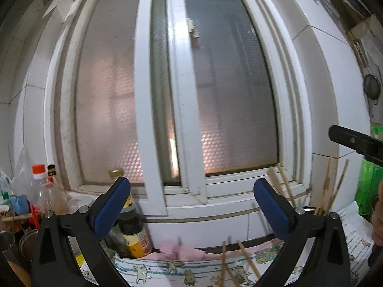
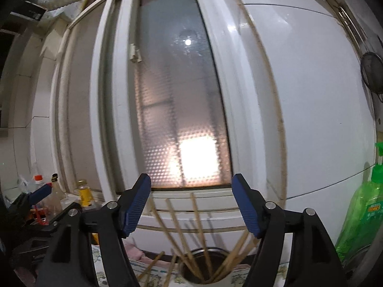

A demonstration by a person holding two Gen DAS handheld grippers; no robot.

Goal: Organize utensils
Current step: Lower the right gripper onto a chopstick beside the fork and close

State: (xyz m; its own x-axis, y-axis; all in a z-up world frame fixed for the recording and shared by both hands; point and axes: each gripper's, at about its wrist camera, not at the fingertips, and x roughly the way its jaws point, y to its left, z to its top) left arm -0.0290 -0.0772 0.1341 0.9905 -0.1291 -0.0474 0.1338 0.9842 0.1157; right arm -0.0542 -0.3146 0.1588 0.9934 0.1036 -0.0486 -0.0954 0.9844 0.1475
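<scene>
My left gripper (image 1: 191, 205) stands open and wide, level with the window sill, with nothing between its blue pads (image 1: 112, 205). Below it two loose wooden chopsticks (image 1: 247, 258) lie on a cat-print cloth (image 1: 153, 270). My right gripper (image 2: 192, 205) is open too and holds nothing. Just beneath it a round metal holder (image 2: 216, 251) carries several chopsticks (image 2: 182, 229) that lean out in different directions. In the left wrist view the same holder (image 1: 308, 209) and its sticks (image 1: 330, 191) show at the right, under one black finger of the right gripper (image 1: 354, 141).
A frosted window (image 1: 229, 95) and white tiled wall fill the back. Bottles (image 1: 45, 191) and a yellow-labelled jar (image 1: 134, 234) crowd the left. A green soap bottle (image 2: 359, 215) stands at the right. A strainer (image 1: 372, 88) hangs on the wall. A pink cloth (image 1: 182, 251) lies behind the print cloth.
</scene>
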